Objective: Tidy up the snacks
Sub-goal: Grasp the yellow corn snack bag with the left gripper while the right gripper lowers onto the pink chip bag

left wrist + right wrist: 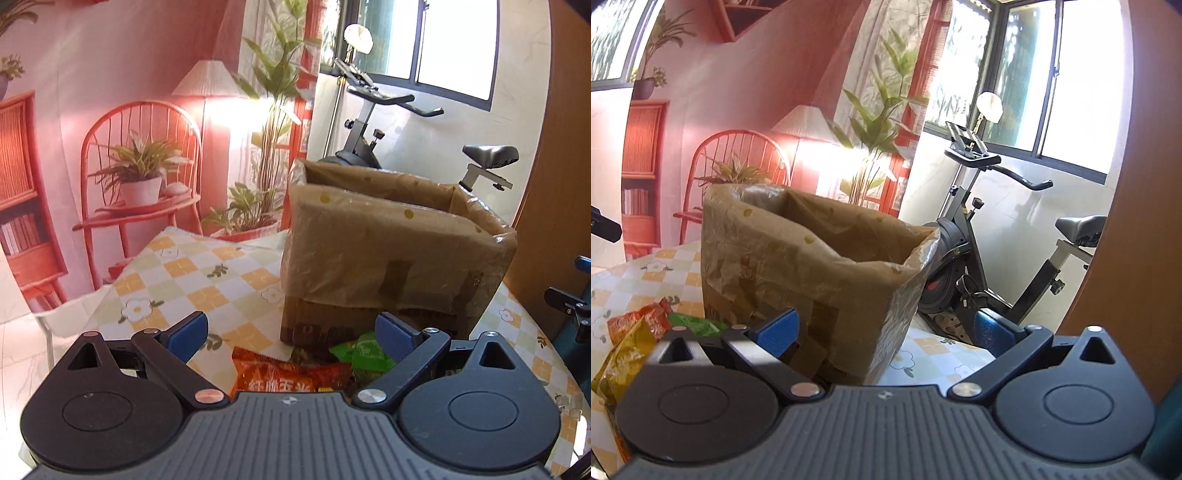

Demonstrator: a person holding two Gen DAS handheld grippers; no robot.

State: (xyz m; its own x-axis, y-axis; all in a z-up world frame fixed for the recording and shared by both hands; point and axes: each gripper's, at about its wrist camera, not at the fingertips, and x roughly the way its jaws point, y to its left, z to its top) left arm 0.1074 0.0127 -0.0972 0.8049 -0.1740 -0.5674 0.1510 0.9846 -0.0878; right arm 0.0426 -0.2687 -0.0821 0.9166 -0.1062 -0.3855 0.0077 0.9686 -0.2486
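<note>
We held the left gripper (290, 334) wide open and empty above the snacks (291, 373) at lower centre. The right gripper (886, 332) gaped empty too, before the box (812, 266) at centre

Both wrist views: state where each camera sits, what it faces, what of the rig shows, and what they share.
Left wrist: sits behind the open left tool, low over the table, facing the lined box past red and green snack packets.
Right wrist: behind the open right tool, facing the box's corner, packets at its left.
Shared: box, floral tablecloth, exercise bike.
</note>
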